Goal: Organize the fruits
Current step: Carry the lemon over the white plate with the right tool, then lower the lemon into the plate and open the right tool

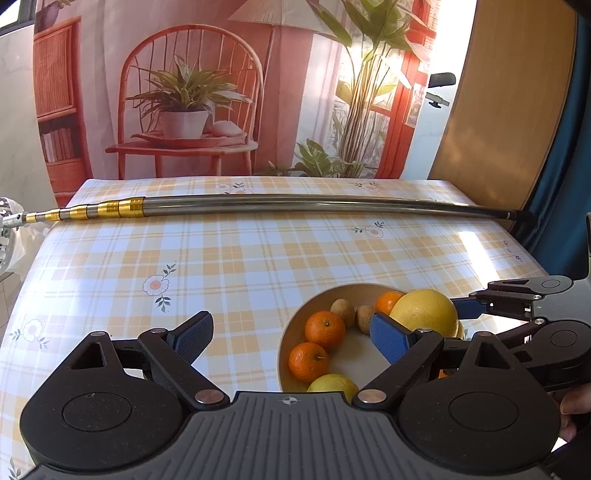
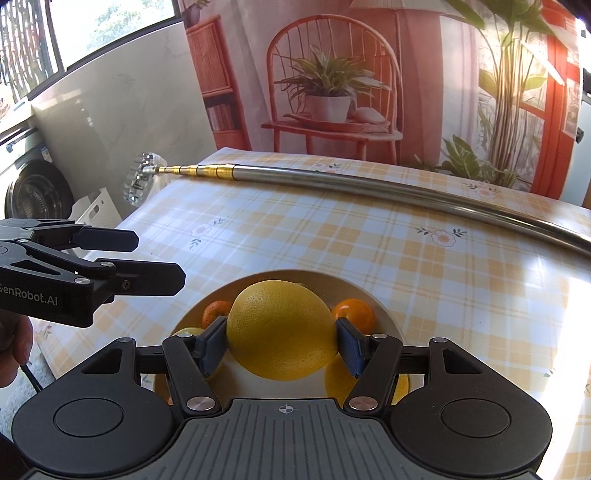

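One grapefruit (image 2: 281, 329) clamped between right tongs (image 2: 281, 347) | over bowl (image 2: 384, 306) | left tongs (image 1: 291, 338) spread

Printed backdrop (image 1: 207, 92) showing red chair and potted plants hangs behind yellow plaid floral tablecloth (image 1: 240, 258). Window (image 2: 92, 33) upper left; sunlight patches on cloth.

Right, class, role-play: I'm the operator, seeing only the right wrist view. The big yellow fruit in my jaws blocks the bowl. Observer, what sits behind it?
Observer: Two small brown fruits lie near the wall of the bowl.
Operator: How many oranges?
Observer: Three, one tucked against the large yellow fruit.
Operator: Is the left gripper holding anything?
Observer: No, its jaws stand wide open, empty.
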A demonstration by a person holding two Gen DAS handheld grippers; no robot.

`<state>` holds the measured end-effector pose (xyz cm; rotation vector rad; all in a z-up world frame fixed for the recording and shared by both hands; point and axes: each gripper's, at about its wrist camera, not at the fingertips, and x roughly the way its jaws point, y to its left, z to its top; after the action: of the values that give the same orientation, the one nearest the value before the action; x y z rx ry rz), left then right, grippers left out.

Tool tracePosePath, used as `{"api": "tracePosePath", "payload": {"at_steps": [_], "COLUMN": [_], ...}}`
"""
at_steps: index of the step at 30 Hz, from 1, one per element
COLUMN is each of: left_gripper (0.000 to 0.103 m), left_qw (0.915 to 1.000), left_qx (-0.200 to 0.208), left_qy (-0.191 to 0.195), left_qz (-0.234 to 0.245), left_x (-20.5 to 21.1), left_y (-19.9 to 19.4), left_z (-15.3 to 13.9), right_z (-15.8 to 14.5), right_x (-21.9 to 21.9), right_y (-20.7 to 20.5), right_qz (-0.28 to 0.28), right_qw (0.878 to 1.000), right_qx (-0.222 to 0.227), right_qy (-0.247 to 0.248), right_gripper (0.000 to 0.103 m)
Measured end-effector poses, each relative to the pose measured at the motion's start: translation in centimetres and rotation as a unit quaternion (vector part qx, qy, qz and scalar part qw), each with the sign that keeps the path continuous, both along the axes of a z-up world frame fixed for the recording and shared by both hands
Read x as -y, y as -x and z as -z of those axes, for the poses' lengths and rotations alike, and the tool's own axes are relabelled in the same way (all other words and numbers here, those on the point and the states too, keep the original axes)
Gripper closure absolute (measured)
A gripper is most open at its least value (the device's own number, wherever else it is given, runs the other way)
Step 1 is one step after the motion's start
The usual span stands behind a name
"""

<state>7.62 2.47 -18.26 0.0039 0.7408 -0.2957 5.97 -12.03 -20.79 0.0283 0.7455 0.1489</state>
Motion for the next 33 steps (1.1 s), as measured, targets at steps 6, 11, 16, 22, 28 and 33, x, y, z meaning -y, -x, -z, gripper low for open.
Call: {"api": "tracePosePath", "payload": {"at_steps": [6, 11, 16, 22, 28, 33], "left_gripper": [0.010, 0.010, 0.010, 0.010, 0.010, 0.010], "left_qw": [0.9999, 0.9998, 0.9996, 0.9993, 0.9991, 0.9989], "left_qx": [-0.011, -0.015, -0.020, -0.027, -0.032, -0.034], "left_qy": [-0.007, -0.011, -0.012, -0.019, -0.019, -0.017], "left_qz": [-0.004, -0.009, -0.015, -0.017, -0.022, -0.026], "left_x": [-0.2, -0.4, -0.5, -0.3, -0.5, -0.6], "left_y": [0.2, 0.2, 0.3, 0.3, 0.2, 0.2], "left_z": [0.6, 0.8, 0.9, 1.2, 1.3, 1.4], "right_z": [0.7, 1.4, 2.0, 2.4, 2.8, 3.2], "right_x": [-0.3, -0.7, -1.0, -1.8, -2.7, -3.3], "right_y": [-0.1, -0.3, -0.5, -1.1, -1.6, -2.1], "right_qz": [-0.003, -0.007, -0.012, -0.023, -0.023, -0.027], "right_qw": [1.000, 0.999, 0.999, 0.998, 0.996, 0.994], "right_qx": [-0.019, -0.037, -0.048, -0.059, -0.074, -0.086], "right_qy": [-0.013, -0.010, -0.007, 0.013, 0.040, 0.058], "right_gripper": [0.045, 0.045, 0.045, 0.045, 0.045, 0.044]}}
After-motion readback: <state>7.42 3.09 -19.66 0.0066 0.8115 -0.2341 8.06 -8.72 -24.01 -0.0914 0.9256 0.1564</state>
